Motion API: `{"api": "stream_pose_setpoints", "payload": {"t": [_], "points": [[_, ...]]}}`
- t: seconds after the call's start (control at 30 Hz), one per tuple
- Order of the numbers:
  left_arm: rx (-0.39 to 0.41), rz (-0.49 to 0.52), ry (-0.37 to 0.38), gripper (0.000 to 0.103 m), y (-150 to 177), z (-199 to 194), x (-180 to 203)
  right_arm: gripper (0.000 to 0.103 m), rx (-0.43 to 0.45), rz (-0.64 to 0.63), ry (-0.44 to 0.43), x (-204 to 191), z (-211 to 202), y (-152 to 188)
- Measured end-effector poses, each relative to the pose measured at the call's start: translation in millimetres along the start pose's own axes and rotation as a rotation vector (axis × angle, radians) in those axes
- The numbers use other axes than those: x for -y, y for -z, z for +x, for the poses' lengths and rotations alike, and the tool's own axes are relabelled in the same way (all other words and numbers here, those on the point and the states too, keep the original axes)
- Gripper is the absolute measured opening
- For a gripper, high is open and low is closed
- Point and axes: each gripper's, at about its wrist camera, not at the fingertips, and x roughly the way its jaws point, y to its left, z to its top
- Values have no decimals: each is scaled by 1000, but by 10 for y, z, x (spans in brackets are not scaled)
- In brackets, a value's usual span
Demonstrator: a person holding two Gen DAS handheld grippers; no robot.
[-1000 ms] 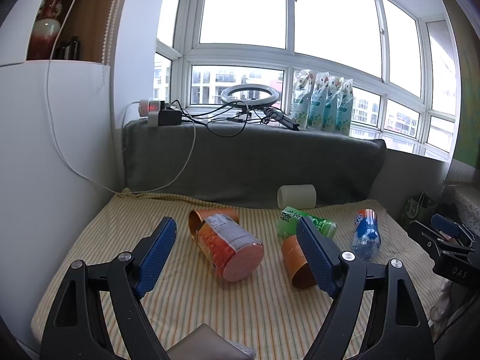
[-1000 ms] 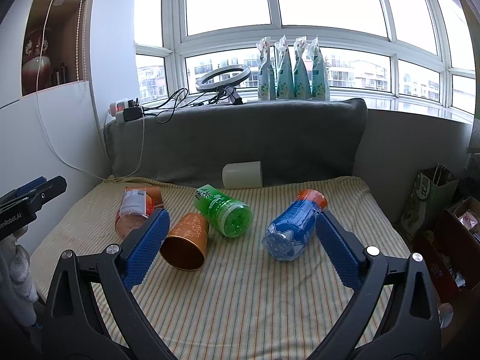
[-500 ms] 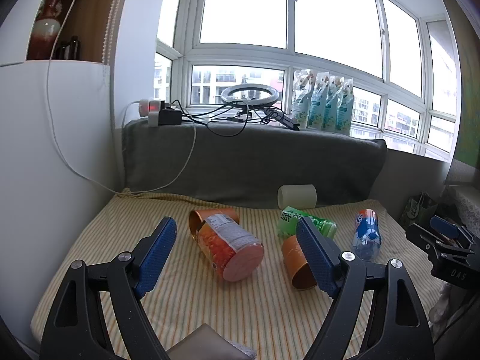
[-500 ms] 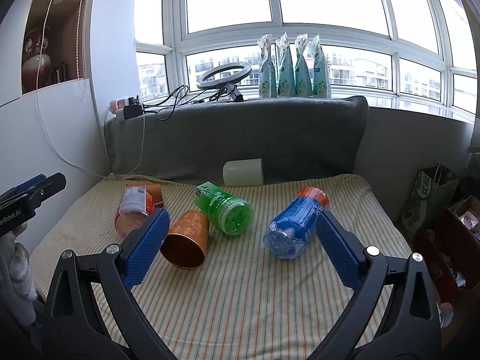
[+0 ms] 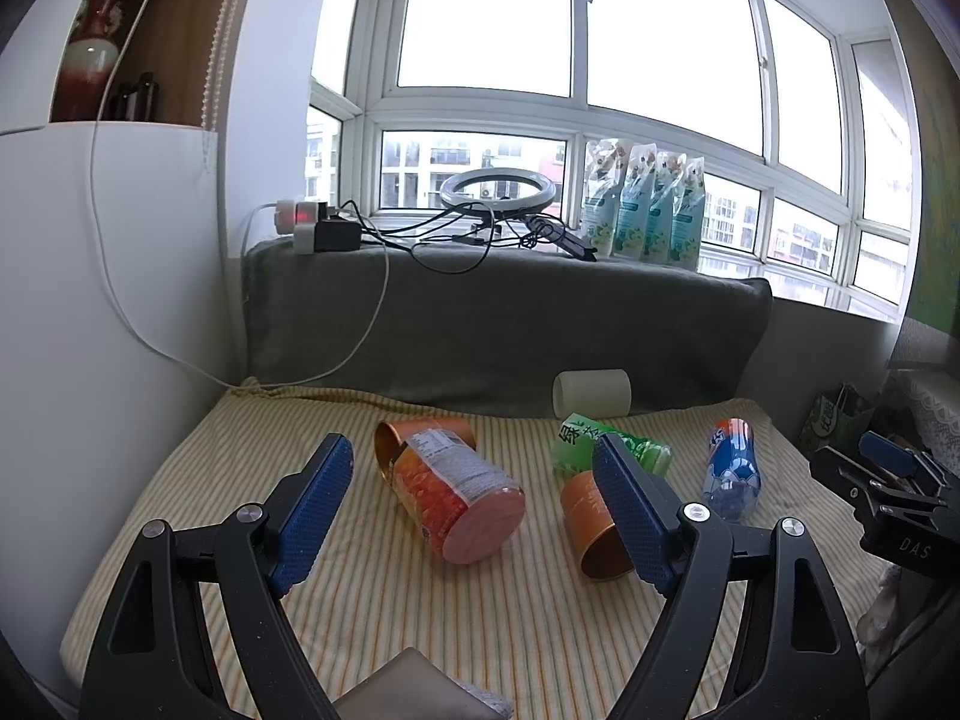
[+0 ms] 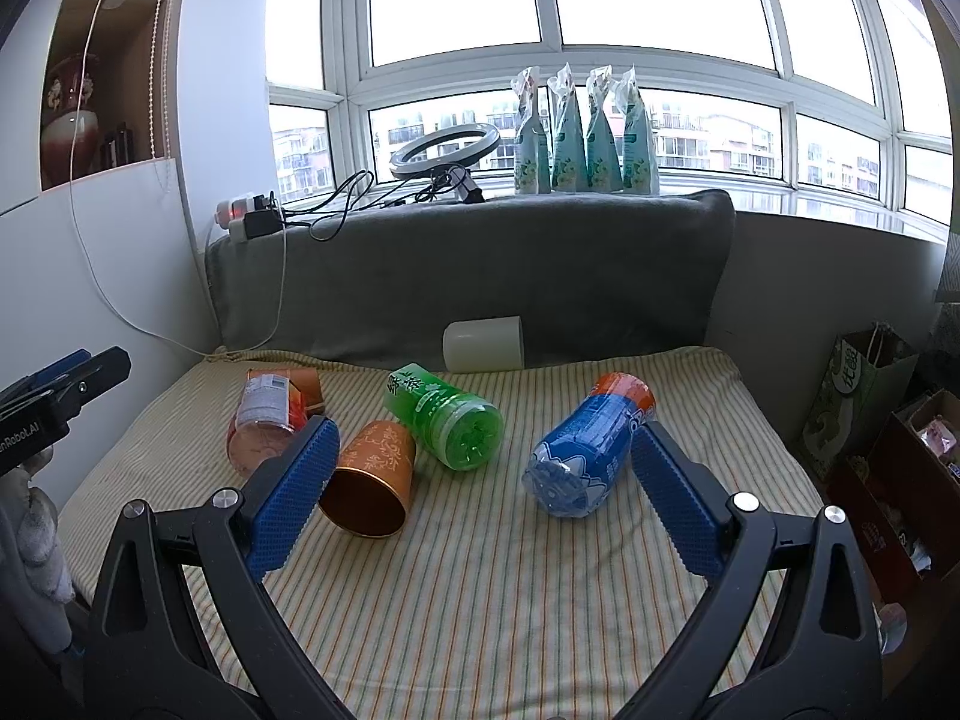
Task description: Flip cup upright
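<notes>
An orange patterned cup (image 6: 372, 489) lies on its side on the striped cloth, mouth toward me; in the left wrist view the cup (image 5: 585, 519) is partly hidden behind my right-hand finger. A second orange cup (image 5: 408, 441) lies on its side behind the orange-label bottle (image 5: 459, 495). A white cup (image 6: 483, 343) lies on its side against the grey cushion. My left gripper (image 5: 474, 510) is open and empty, held back from the bottle. My right gripper (image 6: 480, 492) is open and empty, held back from the cups.
A green bottle (image 6: 447, 420) and a blue bottle (image 6: 585, 450) lie on the cloth (image 6: 510, 600). A grey cushion (image 6: 480, 276) backs it, with cables, a ring light (image 6: 444, 147) and pouches on the sill. White wall left; bags on the right (image 6: 858, 402).
Both views shift very slightly; the objects have not moved and both grippers stay open.
</notes>
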Motion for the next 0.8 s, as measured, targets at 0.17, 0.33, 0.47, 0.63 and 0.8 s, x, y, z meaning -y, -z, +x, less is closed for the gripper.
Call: {"api": "stream_pose_setpoints", "payload": {"t": [0.17,0.33,0.47,0.63,0.8], "points": [[-1,0,0,82,1,-1,2,100,-1,-1,-1,-3,4,1],[-1,0,-1,82,3,0,2,100,-2,0,-2,4,4,-2],[-3,-1,-2,82,0,5,7,100,-3,0,-3,6,7,-1],[-6,0,0,82,-14,18,17,100,-9,-1,-6,3,29,-6],[-15,-8,-3,82,-5,48,-13,100,-15,-8,-9,-16,60,-10]]}}
